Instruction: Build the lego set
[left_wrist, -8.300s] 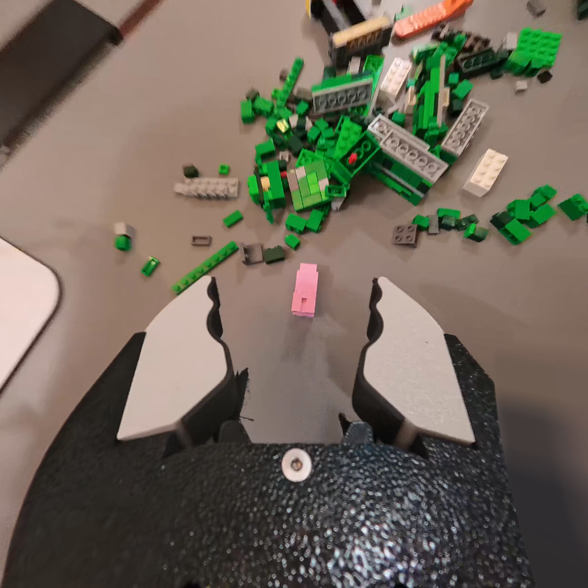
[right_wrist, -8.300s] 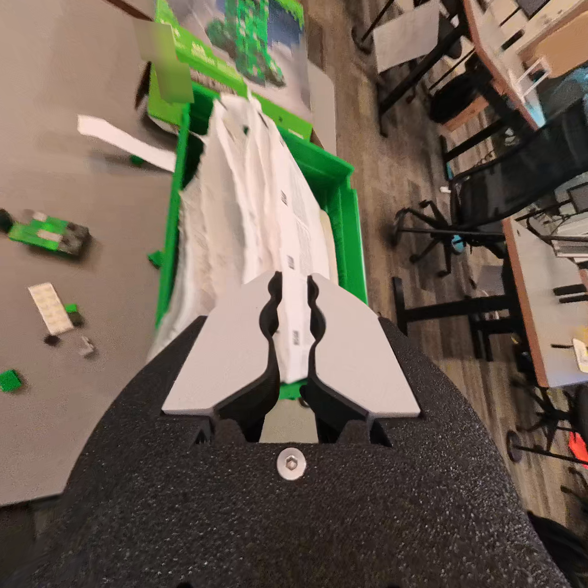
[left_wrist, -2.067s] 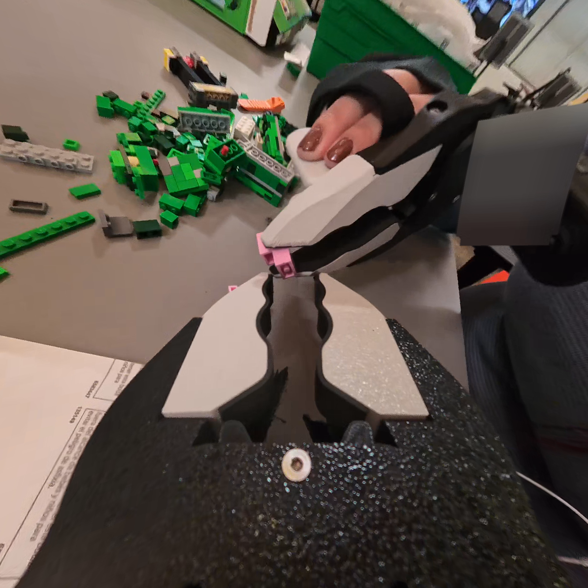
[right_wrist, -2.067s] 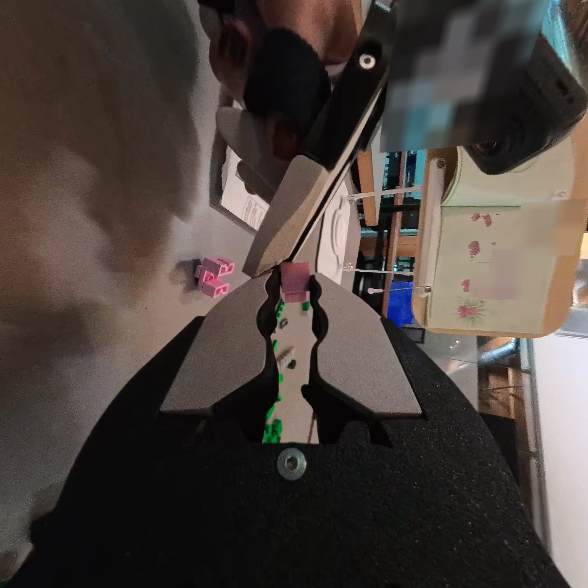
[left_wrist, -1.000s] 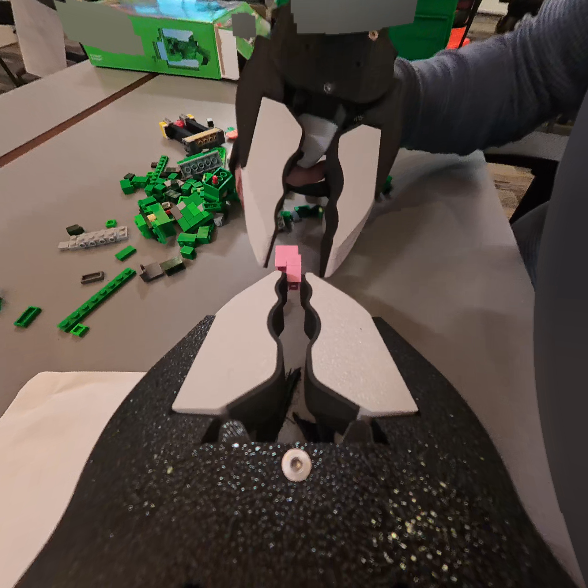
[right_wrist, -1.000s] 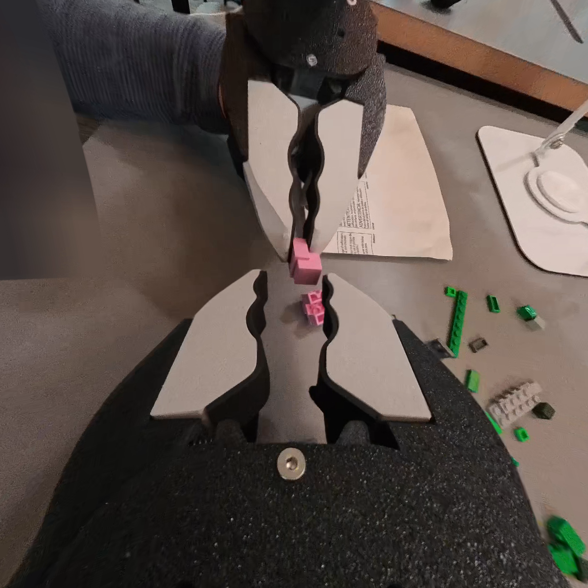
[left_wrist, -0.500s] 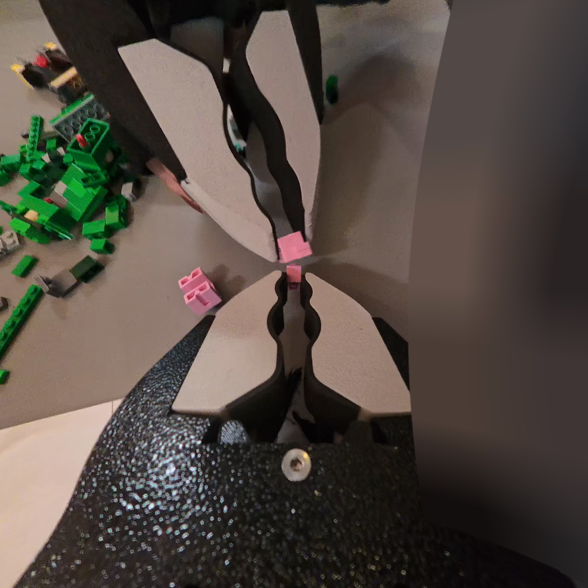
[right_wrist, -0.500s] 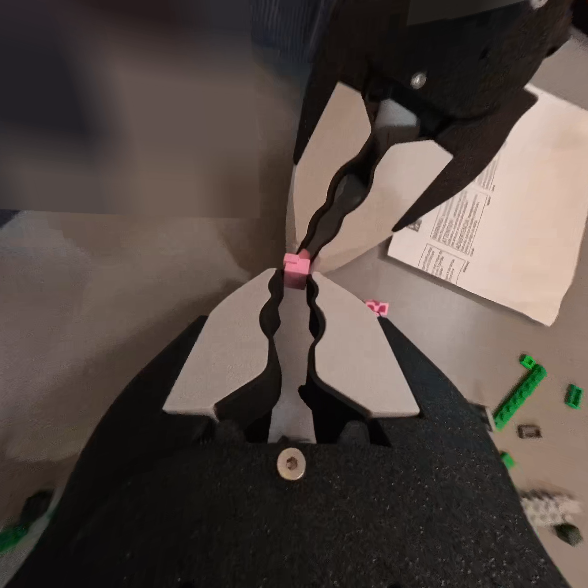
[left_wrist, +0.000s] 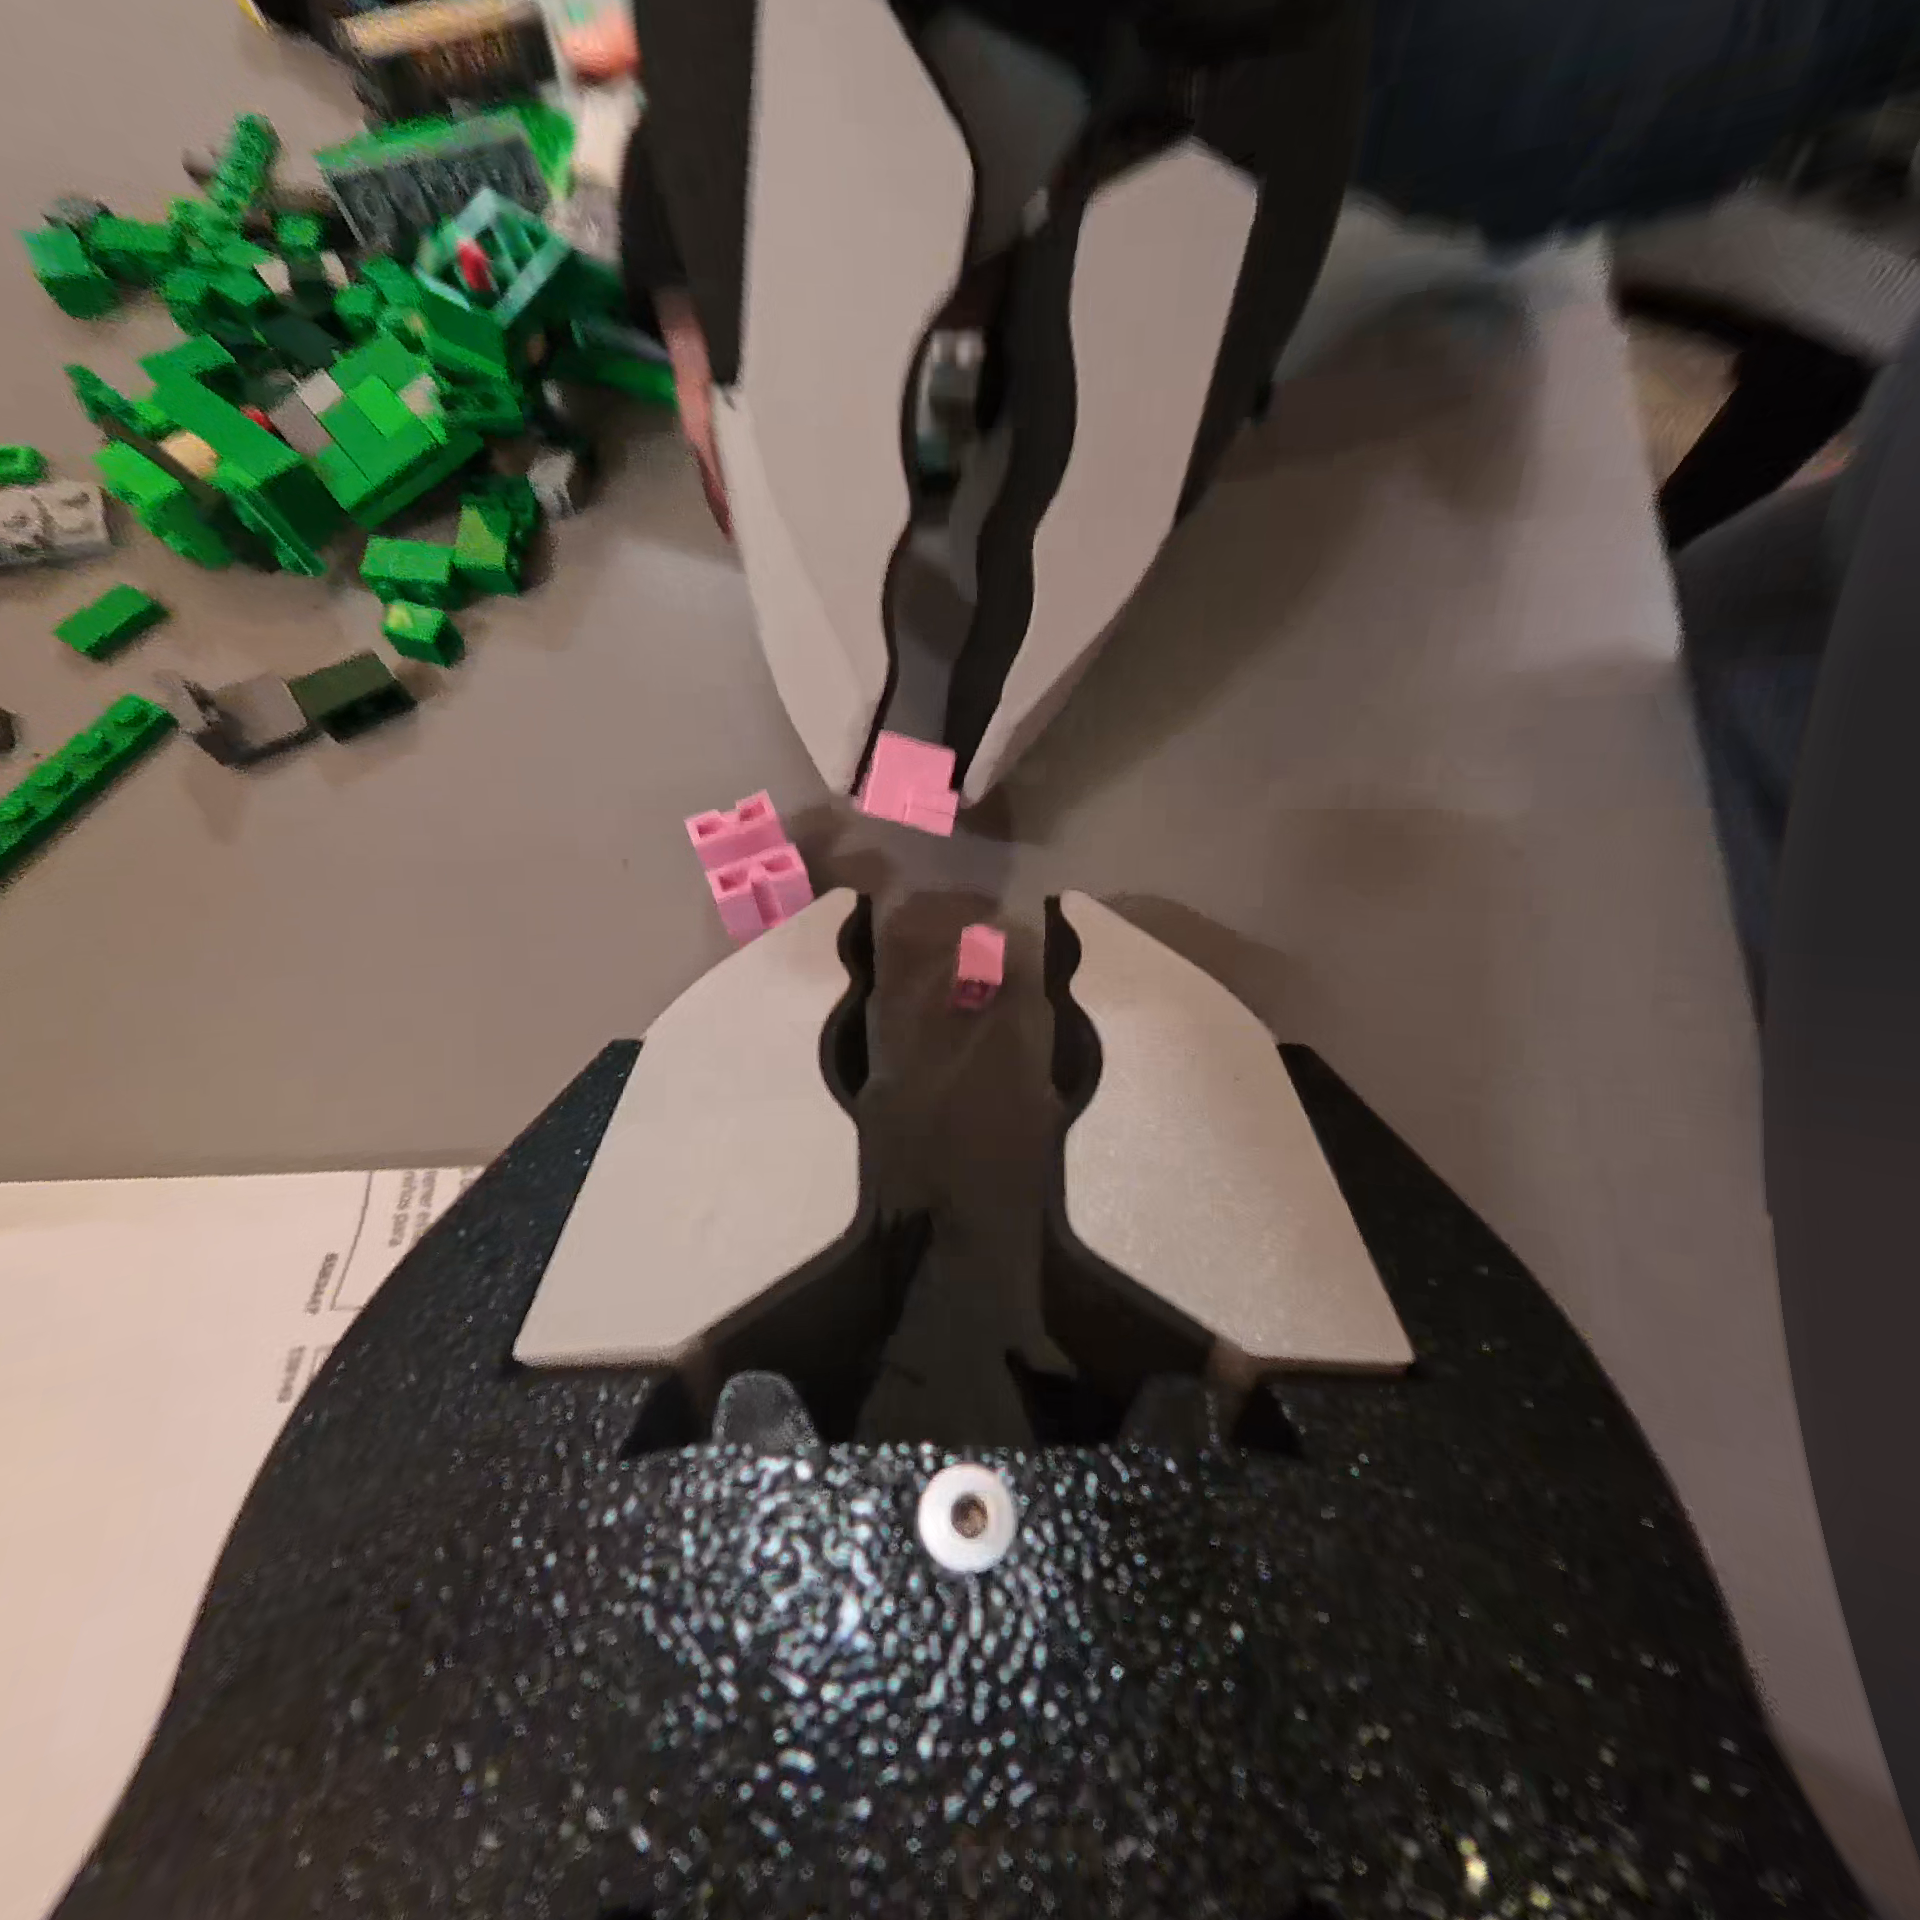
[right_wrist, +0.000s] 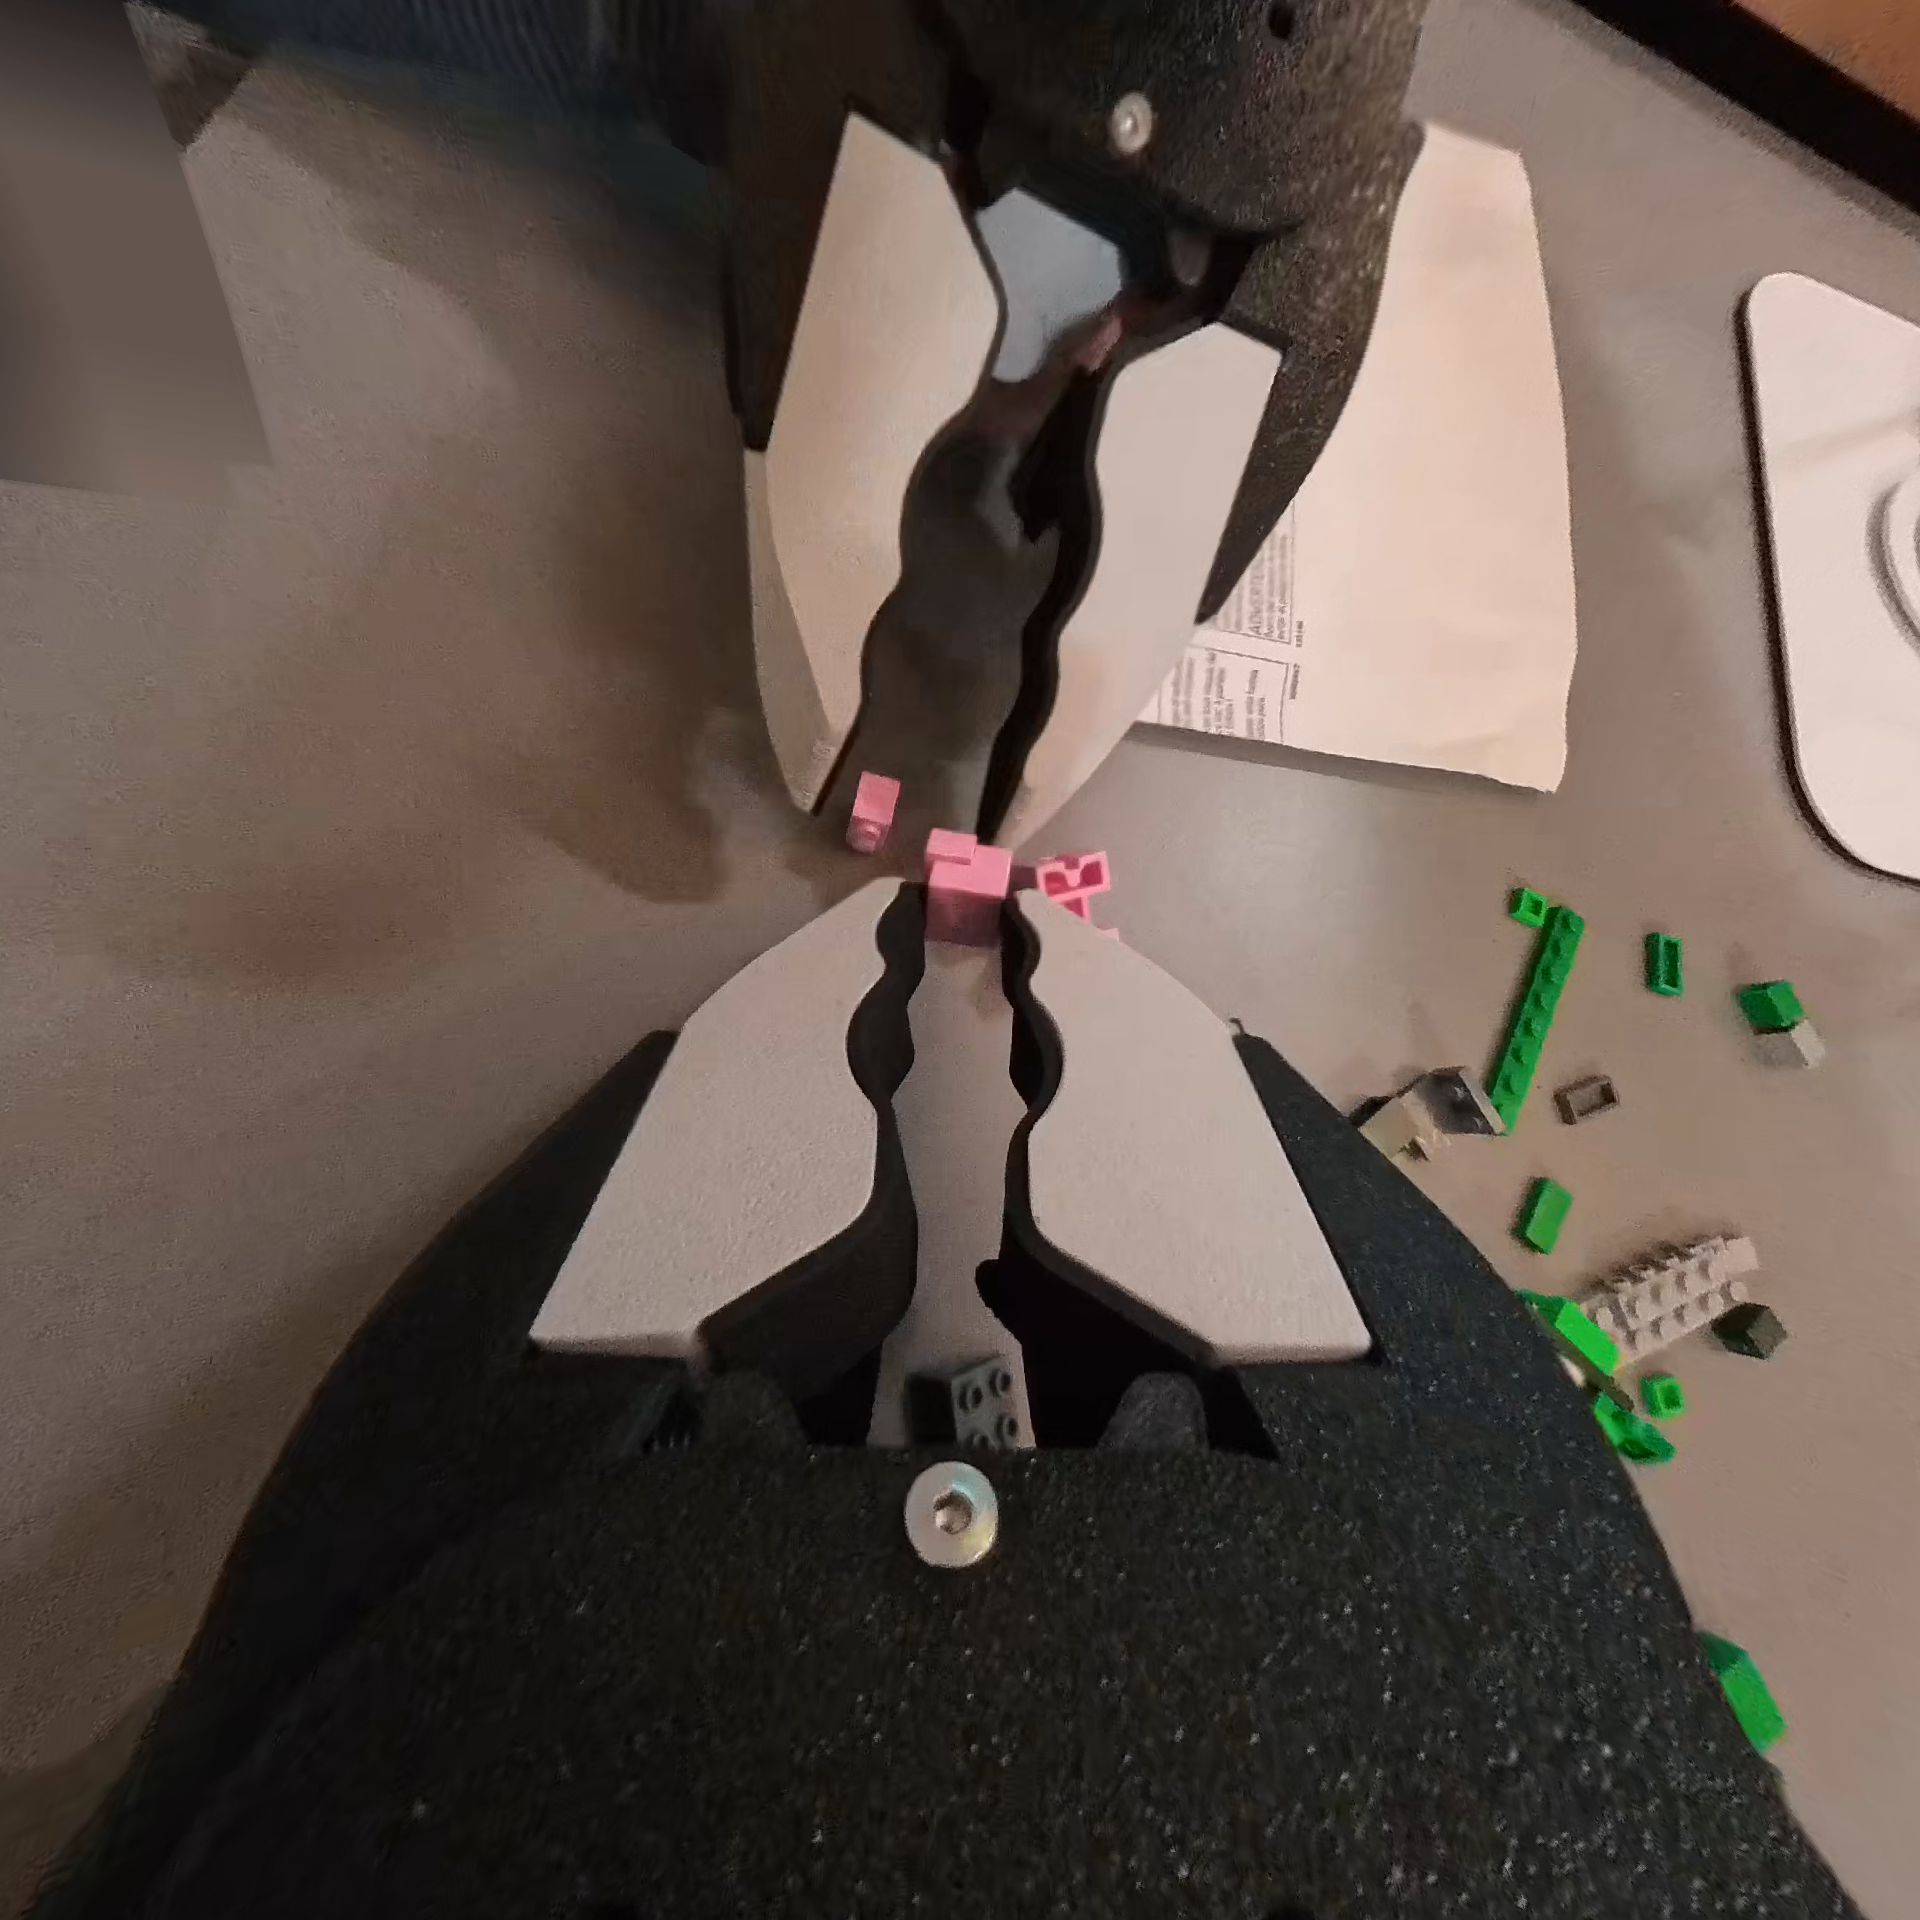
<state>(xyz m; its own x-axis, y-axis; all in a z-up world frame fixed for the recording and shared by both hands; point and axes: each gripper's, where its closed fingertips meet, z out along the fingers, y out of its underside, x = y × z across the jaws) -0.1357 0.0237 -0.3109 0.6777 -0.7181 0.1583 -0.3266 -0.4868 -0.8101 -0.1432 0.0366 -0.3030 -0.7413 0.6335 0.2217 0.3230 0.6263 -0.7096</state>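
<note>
My right gripper (right_wrist: 964, 900) is shut on a pink block (right_wrist: 968, 881) and holds it just above the grey table (right_wrist: 364, 935). In the left wrist view that gripper (left_wrist: 914, 785) points down with the block (left_wrist: 906, 781) at its tips. My left gripper (left_wrist: 951, 909) faces it with its jaws apart. A small pink brick (left_wrist: 979, 966) sits loose between my left fingers, touching neither. In the right wrist view this brick (right_wrist: 873, 810) is by the left gripper's (right_wrist: 914, 810) tip. Another pink piece (left_wrist: 748, 862) lies on the table beside them.
A pile of green and grey bricks (left_wrist: 312, 416) lies at the back left. A printed paper sheet (right_wrist: 1403, 520) and a white pad (right_wrist: 1849, 571) lie behind the left gripper. A long green plate (right_wrist: 1538, 1018), a grey brick (right_wrist: 1673, 1299) and small green bricks are scattered nearby.
My left gripper has opened and let go of the small pink brick, which now sits loose between its fingers. The two grippers have drawn slightly apart. The right gripper still holds the pink block.
</note>
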